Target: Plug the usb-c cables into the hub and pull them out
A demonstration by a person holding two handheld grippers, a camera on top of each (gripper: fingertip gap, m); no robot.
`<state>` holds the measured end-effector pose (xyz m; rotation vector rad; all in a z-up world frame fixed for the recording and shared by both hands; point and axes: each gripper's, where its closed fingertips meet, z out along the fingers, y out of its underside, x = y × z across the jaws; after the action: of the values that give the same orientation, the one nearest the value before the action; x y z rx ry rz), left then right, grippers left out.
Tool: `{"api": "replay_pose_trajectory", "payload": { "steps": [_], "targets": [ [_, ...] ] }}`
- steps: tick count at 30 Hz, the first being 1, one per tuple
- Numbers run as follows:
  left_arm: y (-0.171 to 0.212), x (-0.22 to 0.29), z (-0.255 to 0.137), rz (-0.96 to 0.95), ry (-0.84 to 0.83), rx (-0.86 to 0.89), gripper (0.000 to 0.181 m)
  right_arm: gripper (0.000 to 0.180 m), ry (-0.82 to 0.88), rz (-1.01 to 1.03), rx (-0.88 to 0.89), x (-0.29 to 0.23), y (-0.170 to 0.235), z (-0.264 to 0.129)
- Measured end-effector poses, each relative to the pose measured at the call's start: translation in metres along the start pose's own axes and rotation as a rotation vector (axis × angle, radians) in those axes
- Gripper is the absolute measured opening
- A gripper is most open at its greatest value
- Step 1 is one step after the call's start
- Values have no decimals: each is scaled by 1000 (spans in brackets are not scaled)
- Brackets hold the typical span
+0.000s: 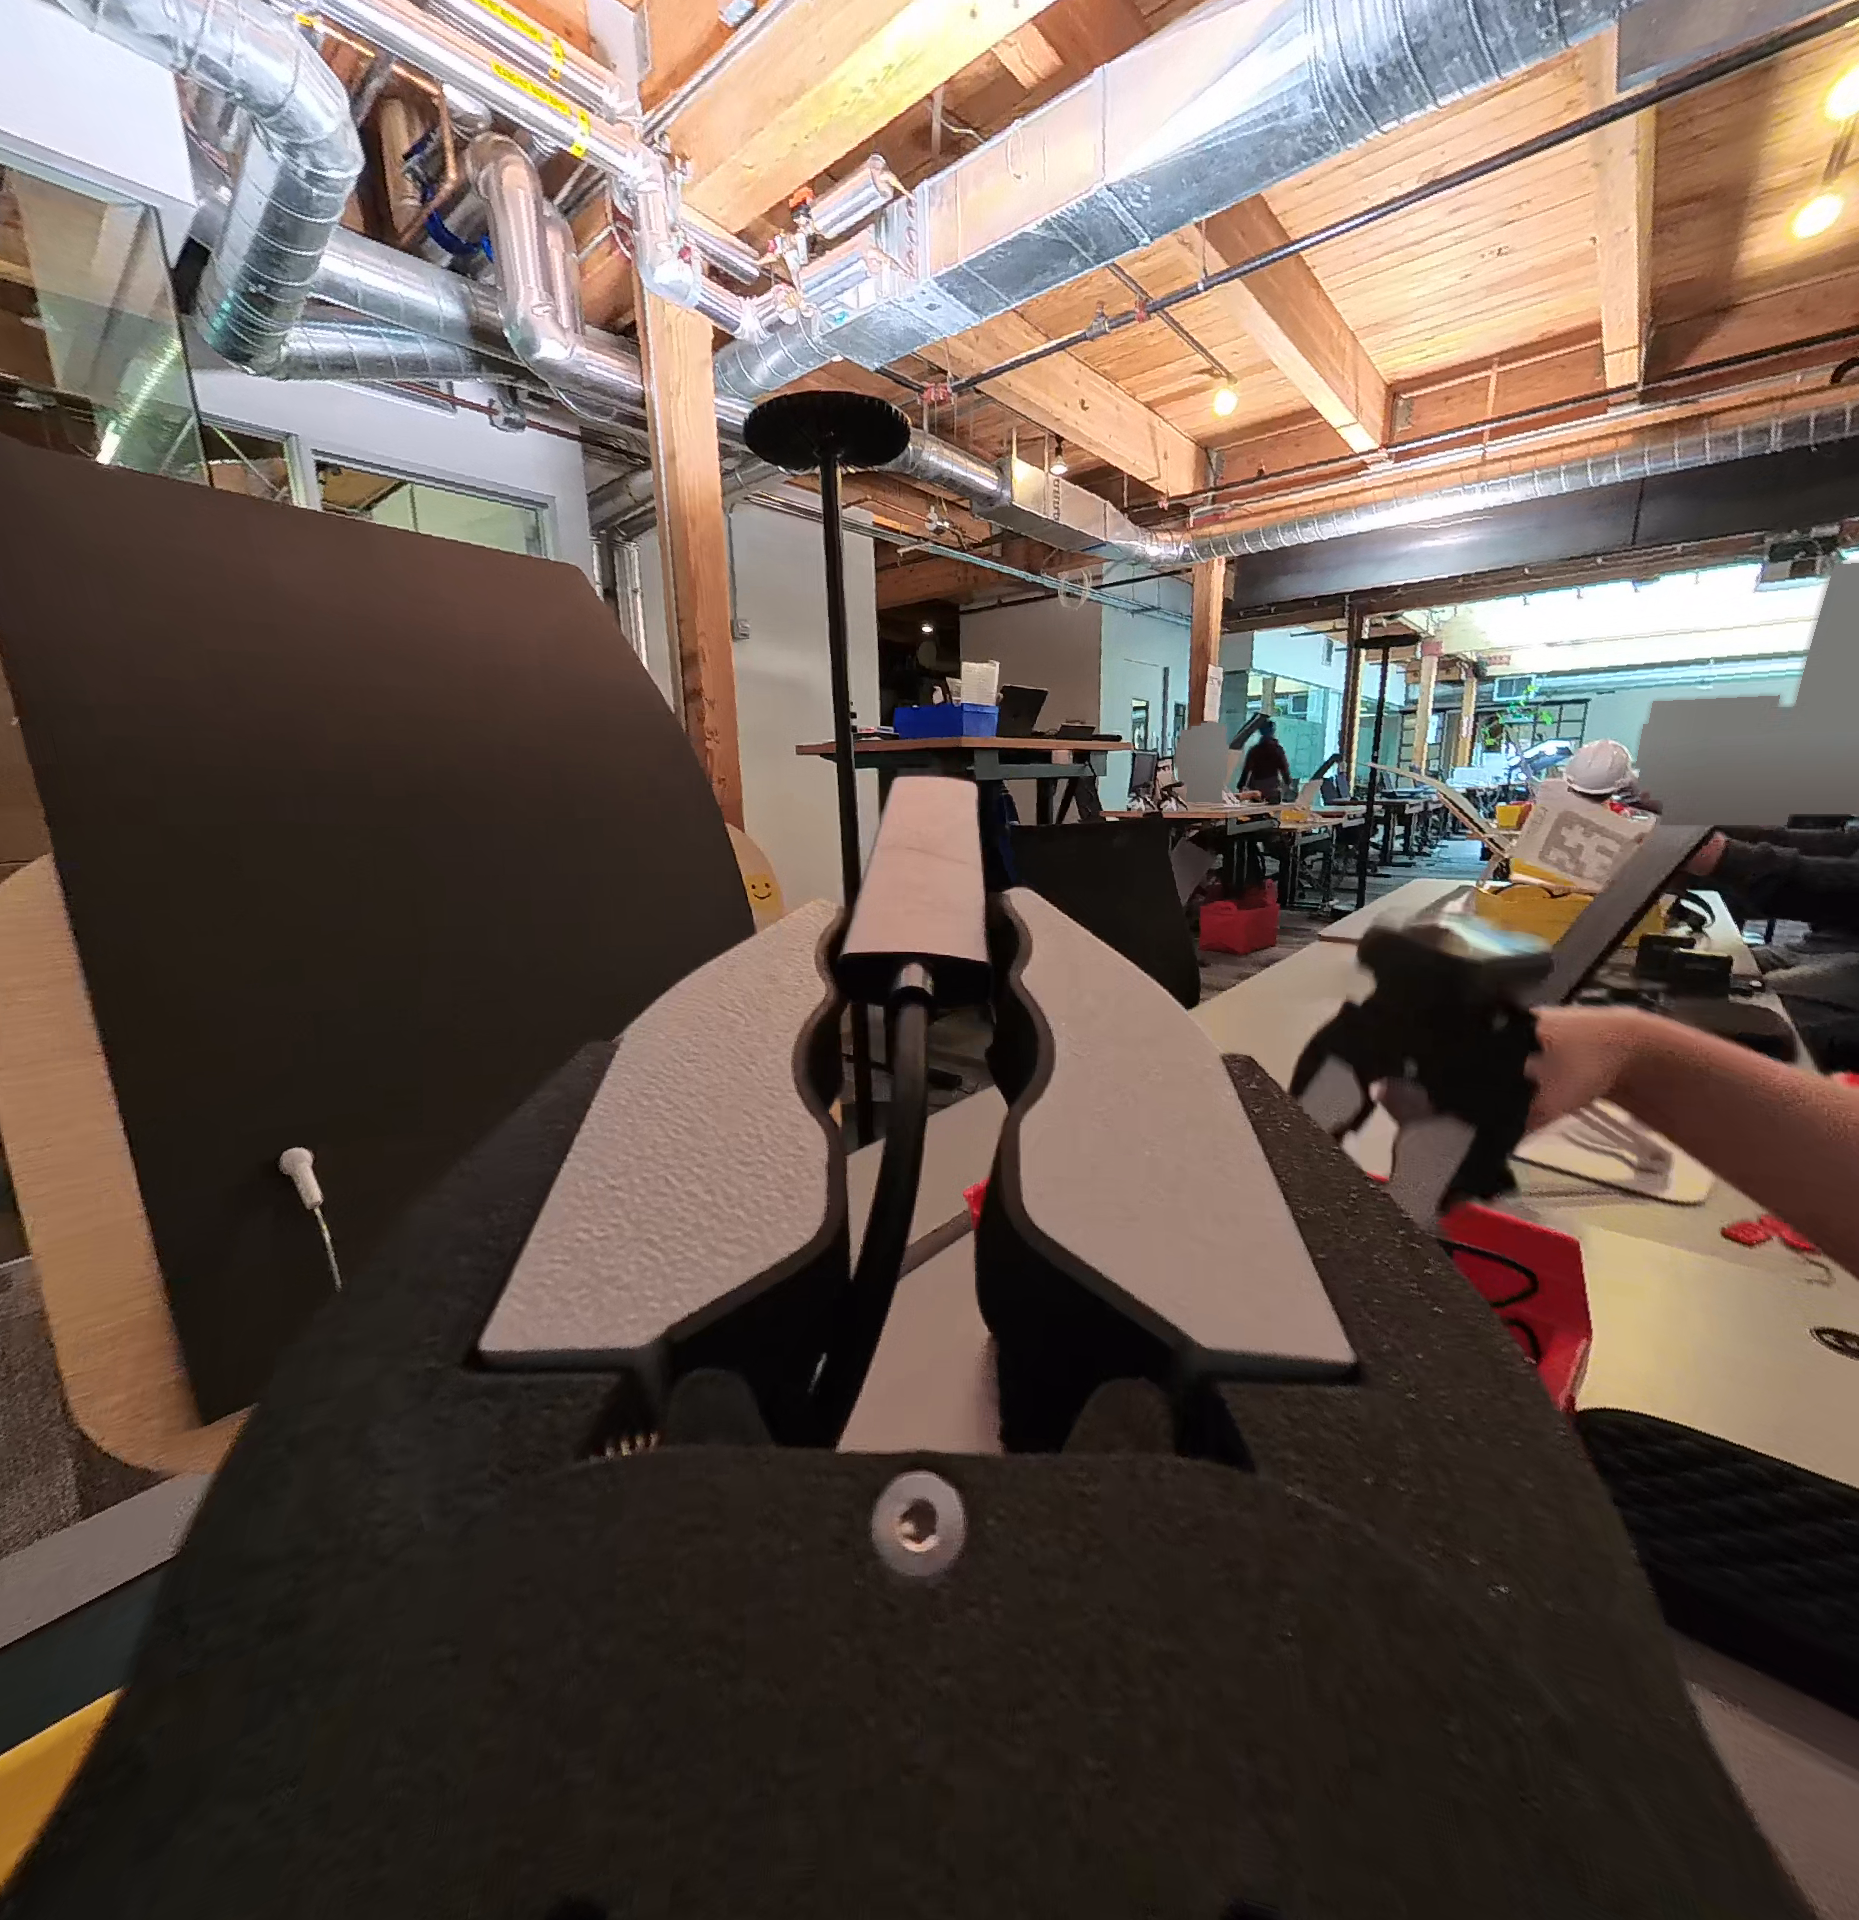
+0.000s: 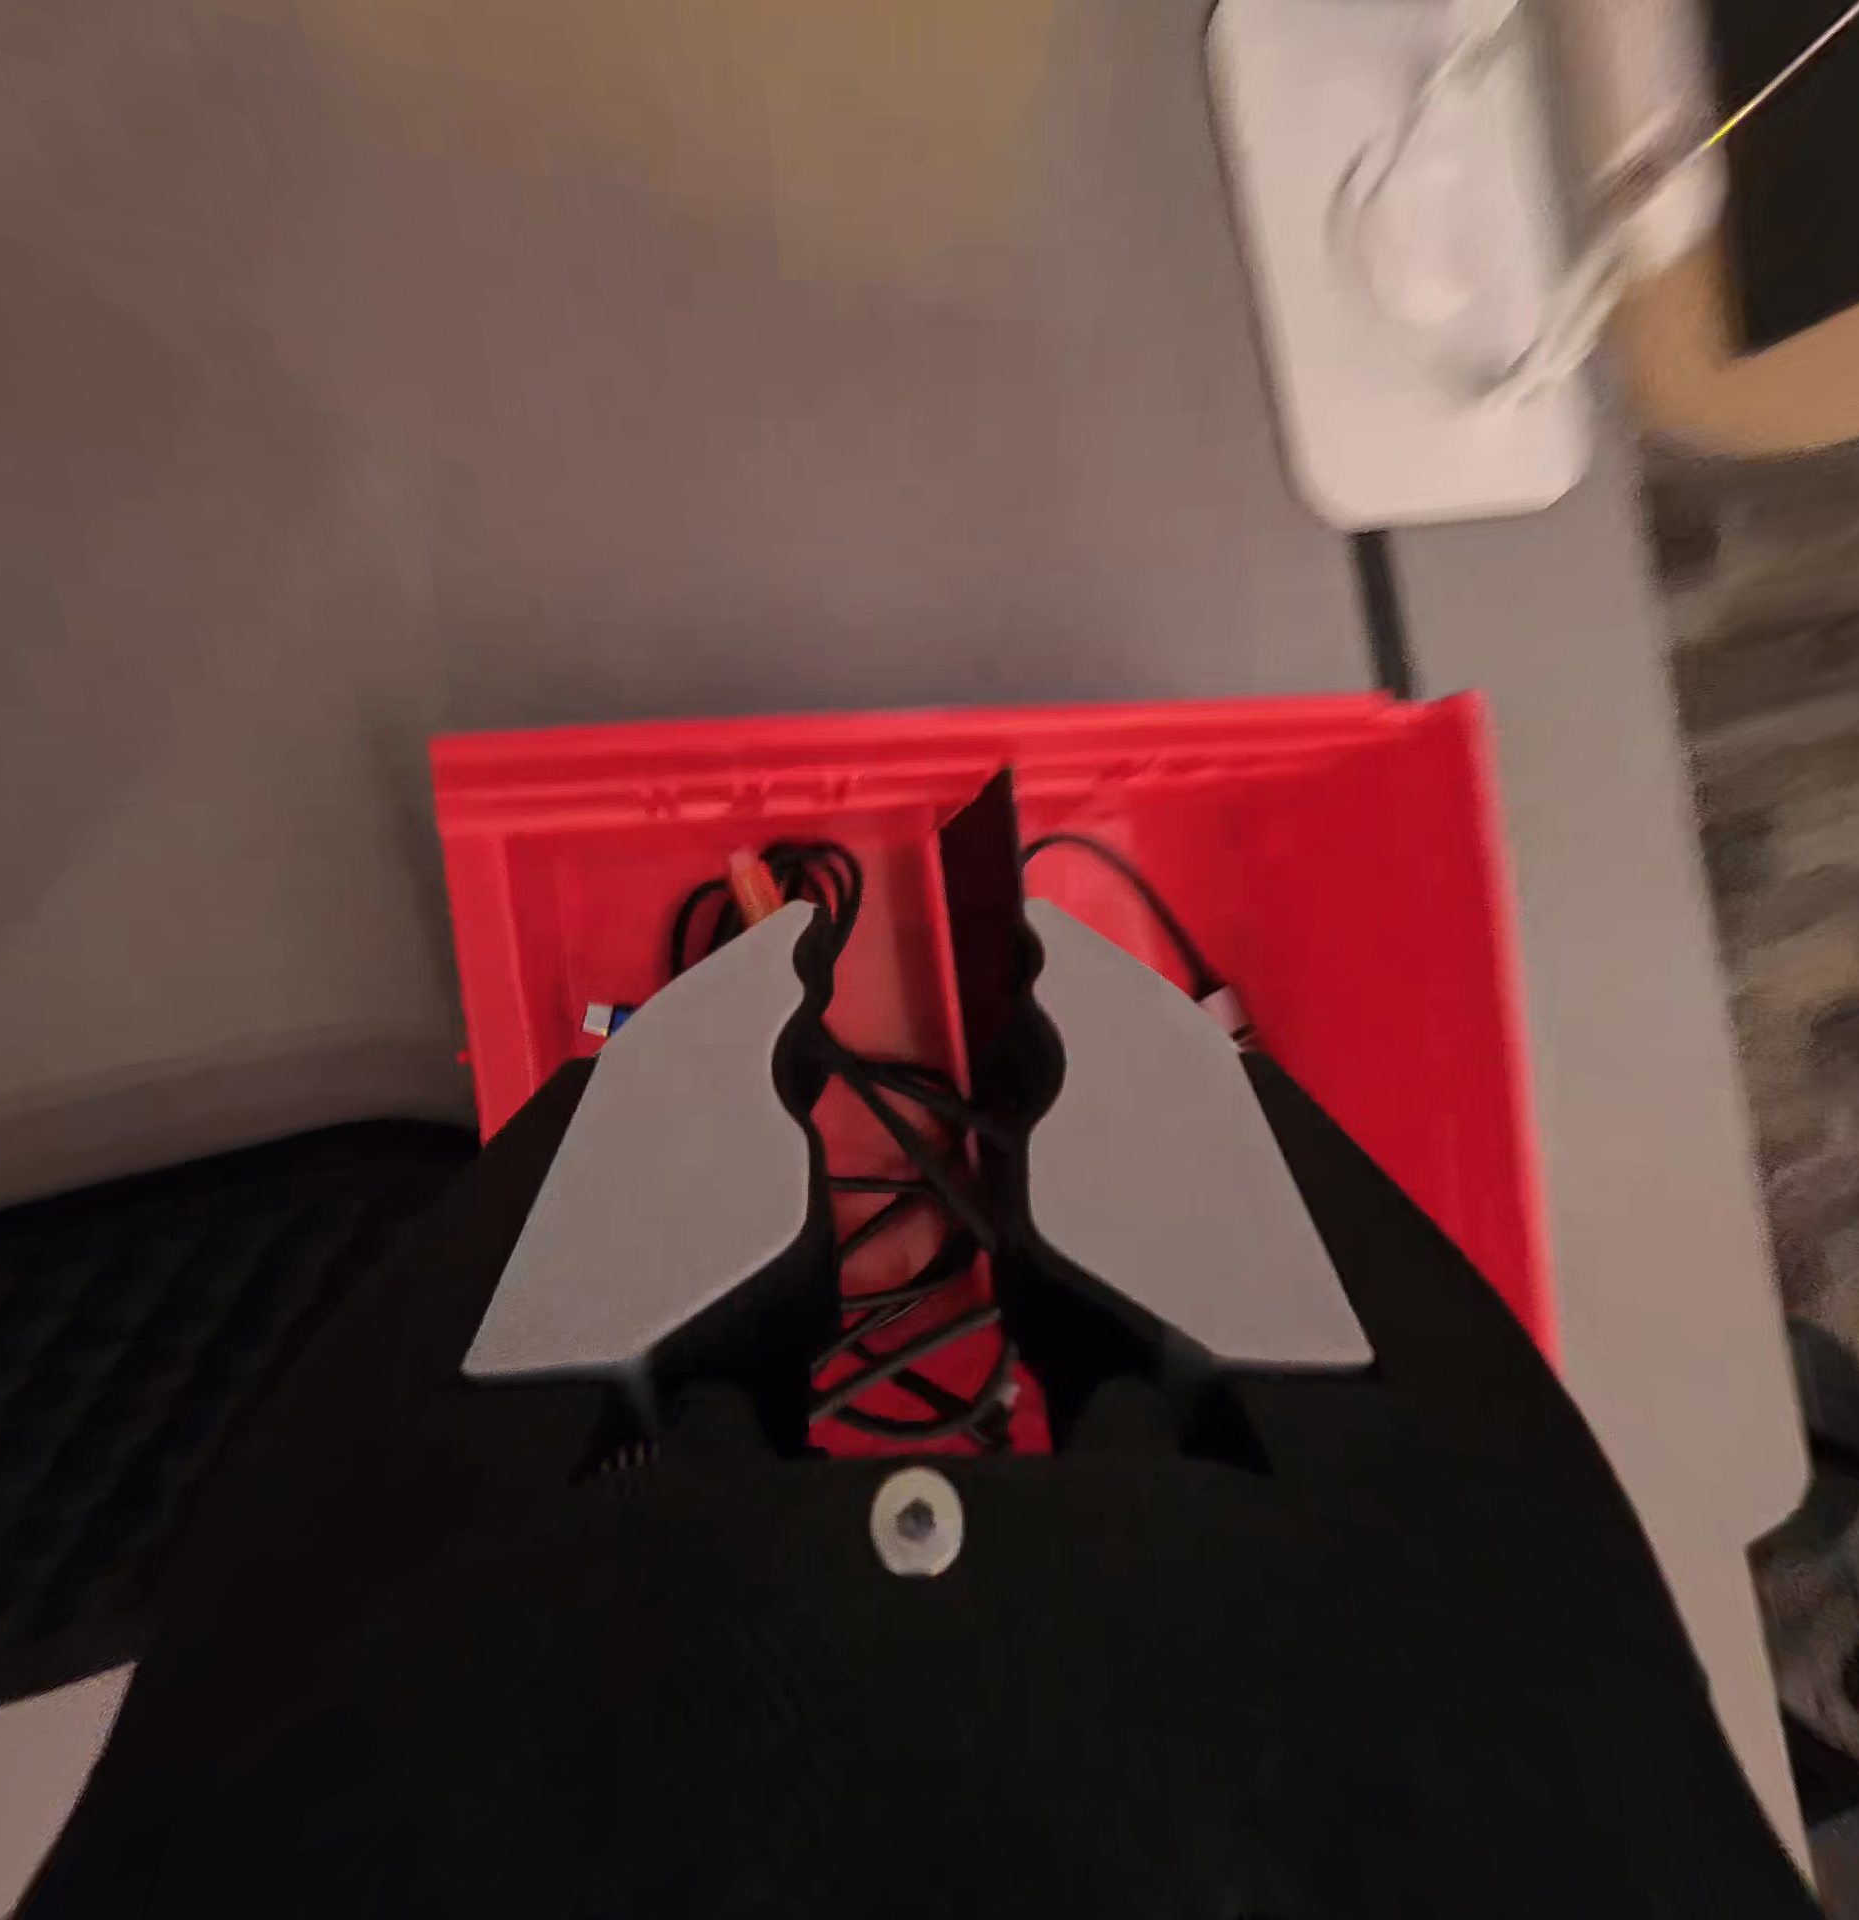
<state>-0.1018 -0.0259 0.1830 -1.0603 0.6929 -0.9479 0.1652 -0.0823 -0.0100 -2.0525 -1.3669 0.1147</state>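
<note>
Your left gripper (image 1: pixel 917 935) has its jaws clamped on the grey hub (image 1: pixel 920 883), held up in the air pointing away from you, with its own black cable (image 1: pixel 894 1132) hanging down between the fingers. Your right gripper (image 2: pixel 920 925) hovers with jaws apart and empty over the red bin (image 2: pixel 1268 935) on the desk (image 2: pixel 489 468), where the tangled black cables (image 2: pixel 904 1247) lie left of a black divider (image 2: pixel 982 894).

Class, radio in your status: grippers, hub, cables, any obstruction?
Left gripper shut on hub. Right gripper open above red bin of tangled cables. No loose cable plugged yet. Nothing blocking.
</note>
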Motion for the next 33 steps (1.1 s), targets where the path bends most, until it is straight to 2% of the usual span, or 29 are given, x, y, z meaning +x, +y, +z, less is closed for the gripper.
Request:
{"api": "replay_pose_trajectory", "payload": {
  "steps": [3,5,7,9,12,15,17,18,23,27,30,33],
  "targets": [
    [6,9,3,12,68,-31,24,33,111,8,231,20,-39,-53],
    [15,20,7,30,137,-78,24,43,197,-30,355,23,-76,-79],
    [26,31,12,67,198,-119,24,52,258,-153,473,9,-125,-93],
    [34,44,16,108,259,-141,24,50,308,-318,543,-11,-171,-96],
    [43,62,19,150,327,-162,24,47,323,-531,516,-33,-214,-78],
    [47,80,16,196,415,-179,24,45,196,-527,468,-38,-233,-57],
    [51,85,14,230,444,-201,24,32,56,-487,427,-45,-235,-45],
    [52,88,13,241,457,-206,24,27,49,-464,414,-42,-237,-41],
    [56,91,13,236,490,-215,24,27,9,-491,322,-43,-232,-25],
    [54,94,12,228,507,-194,24,24,-63,-448,319,-49,-228,-29],
    [40,85,12,226,410,-122,49,24,15,-451,251,-25,-204,-44],
    [37,74,3,224,374,-183,49,24,40,-320,207,9,-159,-75]
  ]
}}
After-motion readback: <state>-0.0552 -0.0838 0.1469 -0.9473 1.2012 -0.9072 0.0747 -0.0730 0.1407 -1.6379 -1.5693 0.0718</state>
